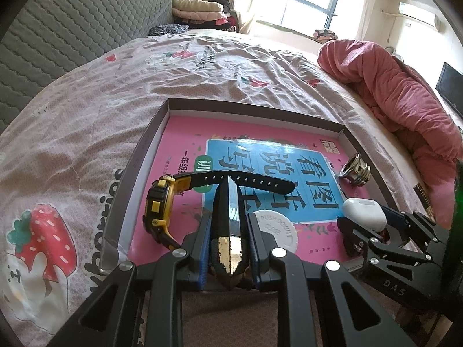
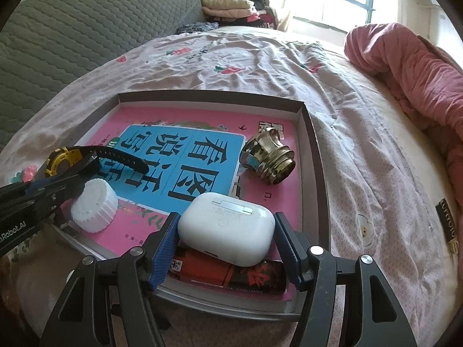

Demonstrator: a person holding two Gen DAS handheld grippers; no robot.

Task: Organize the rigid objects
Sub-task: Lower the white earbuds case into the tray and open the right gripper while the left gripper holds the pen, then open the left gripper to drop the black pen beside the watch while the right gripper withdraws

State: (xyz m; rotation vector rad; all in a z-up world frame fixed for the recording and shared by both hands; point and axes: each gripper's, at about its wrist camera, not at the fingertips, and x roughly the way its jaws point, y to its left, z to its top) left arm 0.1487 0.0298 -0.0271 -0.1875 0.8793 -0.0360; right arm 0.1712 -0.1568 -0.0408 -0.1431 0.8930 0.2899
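Two tongs parked over shallow box [image 2: 311, 133] on bed [image 1: 86, 110]. Leftmost: yellow-black watch [image 1: 157, 202] laid on its side, strap stretched across pink book [image 1: 185, 141]. Left tongs [image 1: 228, 228] clamped narrow on dark faceted gold-tipped object [image 1: 227, 225], probably lifted for sorting. White cap [image 2: 94, 209] left flat beside them. White earbud case [image 2: 227, 227] sat between wide right tongs [image 2: 227, 235], pads seemingly not pressed yet. Brass fitting [image 2: 267, 157] tipped over further back, toward box's right wall.

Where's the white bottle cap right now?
The white bottle cap lies in the tray on the pink book, near the tray's front left corner in the right wrist view, just beside the left gripper and left of the earbud case.
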